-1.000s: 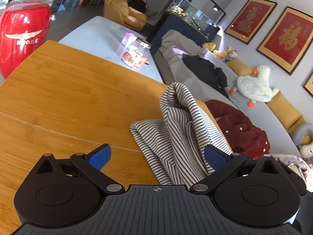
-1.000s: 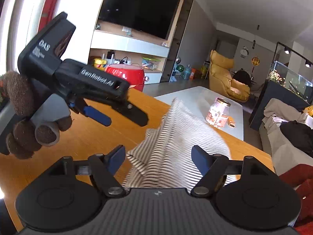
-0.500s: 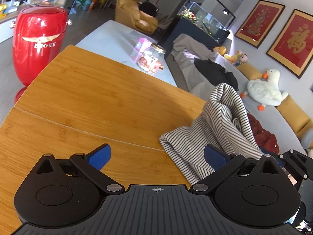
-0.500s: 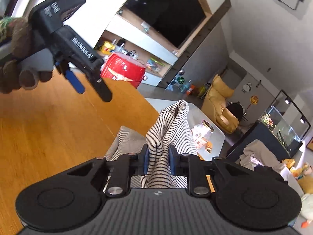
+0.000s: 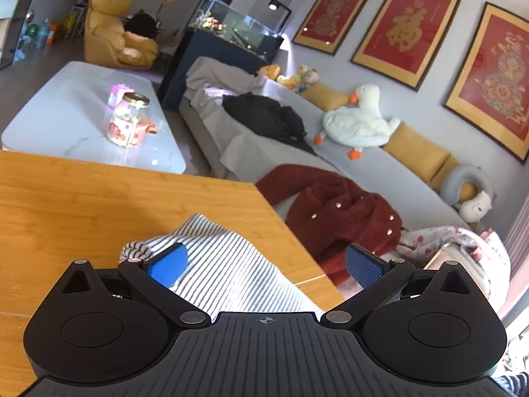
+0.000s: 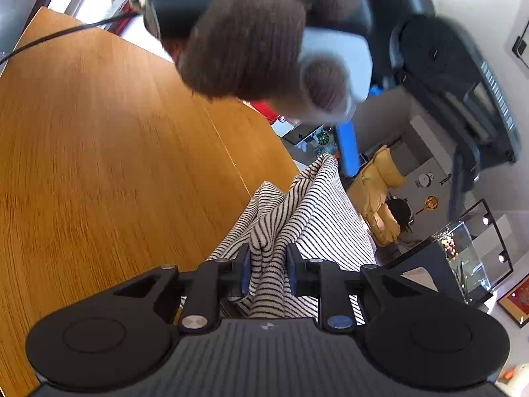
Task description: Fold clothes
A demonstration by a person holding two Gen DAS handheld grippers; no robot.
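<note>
A black-and-white striped garment [image 5: 228, 264] lies bunched at the right edge of the wooden table [image 5: 82, 205]. My left gripper [image 5: 264, 263] is open, its blue pads [image 5: 167, 263] spread over the cloth without pinching it. In the right wrist view my right gripper [image 6: 264, 273] is shut on a fold of the striped garment [image 6: 297, 218], which stretches away from the jaws above the table [image 6: 99, 165]. The left gripper and the gloved hand [image 6: 251, 46] holding it fill the top of that view, close over the cloth.
Past the table's right edge a grey sofa [image 5: 297, 152] holds a red coat [image 5: 340, 211], a black garment [image 5: 264, 115] and a plush goose [image 5: 357, 122]. A white coffee table [image 5: 66, 109] with a jar [image 5: 127, 124] stands beyond.
My right gripper closed on the striped garment and lifted it. My left gripper swung right, over the cloth at the table edge, and stayed open.
</note>
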